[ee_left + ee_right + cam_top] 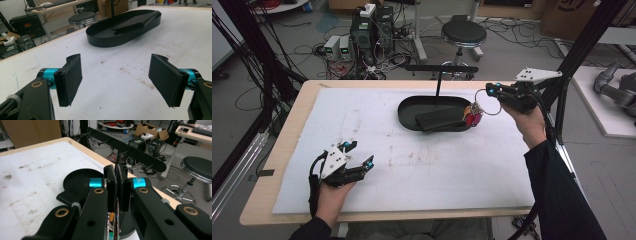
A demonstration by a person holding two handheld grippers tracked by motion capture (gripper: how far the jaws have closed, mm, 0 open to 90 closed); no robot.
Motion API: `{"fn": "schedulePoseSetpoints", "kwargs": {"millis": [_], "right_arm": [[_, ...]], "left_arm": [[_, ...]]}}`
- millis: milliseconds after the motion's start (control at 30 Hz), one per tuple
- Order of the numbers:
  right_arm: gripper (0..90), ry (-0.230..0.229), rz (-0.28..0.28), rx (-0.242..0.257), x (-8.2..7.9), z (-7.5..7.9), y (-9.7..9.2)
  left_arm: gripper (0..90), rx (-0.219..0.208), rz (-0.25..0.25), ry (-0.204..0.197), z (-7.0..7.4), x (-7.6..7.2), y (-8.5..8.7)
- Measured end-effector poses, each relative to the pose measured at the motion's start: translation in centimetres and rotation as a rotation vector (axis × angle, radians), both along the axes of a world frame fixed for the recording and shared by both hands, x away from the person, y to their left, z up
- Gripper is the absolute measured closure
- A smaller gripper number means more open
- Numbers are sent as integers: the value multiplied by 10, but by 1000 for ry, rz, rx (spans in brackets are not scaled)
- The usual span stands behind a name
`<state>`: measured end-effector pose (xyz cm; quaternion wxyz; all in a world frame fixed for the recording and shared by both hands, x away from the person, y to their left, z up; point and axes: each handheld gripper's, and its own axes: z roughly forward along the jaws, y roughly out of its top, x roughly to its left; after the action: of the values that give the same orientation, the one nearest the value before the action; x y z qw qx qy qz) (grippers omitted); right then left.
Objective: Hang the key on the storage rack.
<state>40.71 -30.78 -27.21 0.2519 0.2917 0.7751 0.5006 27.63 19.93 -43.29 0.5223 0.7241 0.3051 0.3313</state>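
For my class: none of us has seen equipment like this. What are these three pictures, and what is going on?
A person sits at a white-covered table holding a hand-held gripper in each hand. One picture looks down from above; the other two come from cameras riding on each gripper. The left hand-held gripper rests near the table's edge, jaws open and empty. The right hand-held gripper is shut on a key ring, its keys dangling over a black oval tray. A T-shaped black stand rises from the tray.

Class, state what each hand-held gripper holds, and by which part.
The right hand-held gripper pinches the key bunch by its wire ring; the left hand-held gripper holds nothing.
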Motion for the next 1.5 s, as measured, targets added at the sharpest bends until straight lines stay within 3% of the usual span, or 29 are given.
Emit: {"fn": "schedulePoseSetpoints", "kwargs": {"millis": [1267, 1500], "right_arm": [[886, -16, -58, 30, 68, -7, 25], [886, 16, -99, 45, 83, -15, 21]], "left_arm": [[268, -1, 30, -5, -2, -17, 15], [268, 2, 30, -6, -2, -18, 15]]}}
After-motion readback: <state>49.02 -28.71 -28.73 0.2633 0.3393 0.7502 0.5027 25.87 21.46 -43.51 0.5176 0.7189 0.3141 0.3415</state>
